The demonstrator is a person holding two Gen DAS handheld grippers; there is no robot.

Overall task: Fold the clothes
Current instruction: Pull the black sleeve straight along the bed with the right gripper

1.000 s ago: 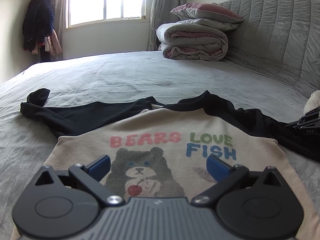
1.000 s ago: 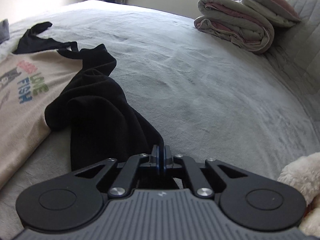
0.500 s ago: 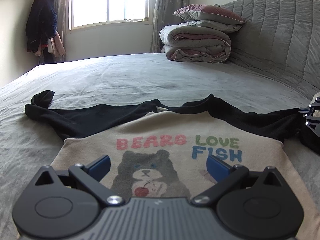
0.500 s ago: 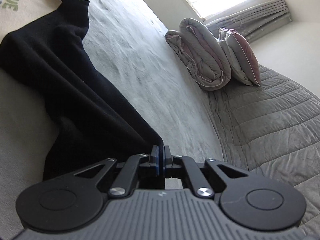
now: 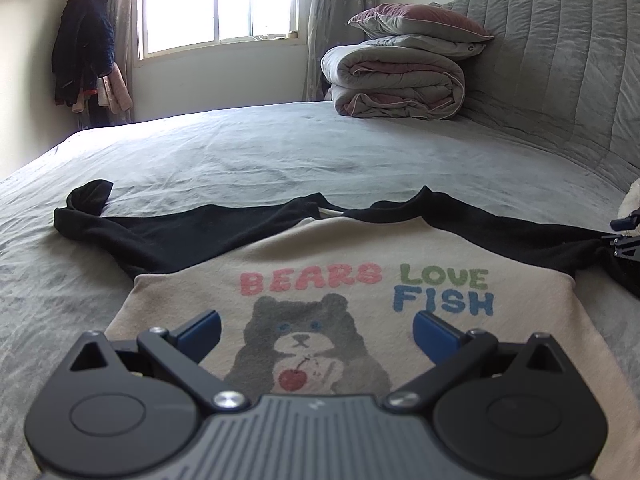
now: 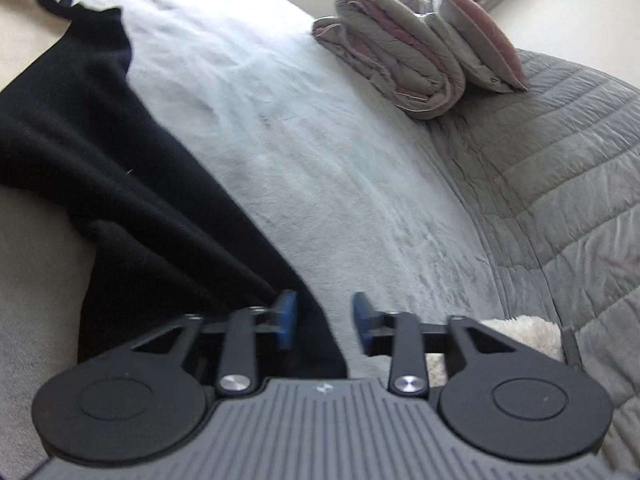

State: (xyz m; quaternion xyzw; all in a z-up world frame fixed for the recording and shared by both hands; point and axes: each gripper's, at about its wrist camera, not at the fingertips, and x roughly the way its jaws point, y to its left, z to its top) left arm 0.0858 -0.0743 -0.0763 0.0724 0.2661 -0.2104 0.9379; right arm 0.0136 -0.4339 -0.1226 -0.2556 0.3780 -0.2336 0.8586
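A beige sweatshirt (image 5: 344, 248) with black sleeves and a bear print lies flat, face up, on the grey bed (image 5: 280, 152). Its left sleeve (image 5: 168, 232) lies out to the left. My left gripper (image 5: 316, 330) is open and empty, just above the bear print. My right gripper (image 6: 323, 322) is open, with the edge of the black right sleeve (image 6: 132, 184) lying between its jaws, no longer clamped. It also shows at the right edge of the left wrist view (image 5: 626, 236), at the sleeve's end.
A folded quilt (image 5: 396, 80) and pillow (image 5: 420, 20) are stacked at the padded headboard (image 5: 560, 72). A white plush toy (image 6: 520, 332) lies just right of my right gripper. Clothes (image 5: 84, 52) hang in the corner by the window.
My right gripper, which was shut on the black sleeve and had pulled it out to the right, has opened and let it go. The left gripper has stayed open over the print.
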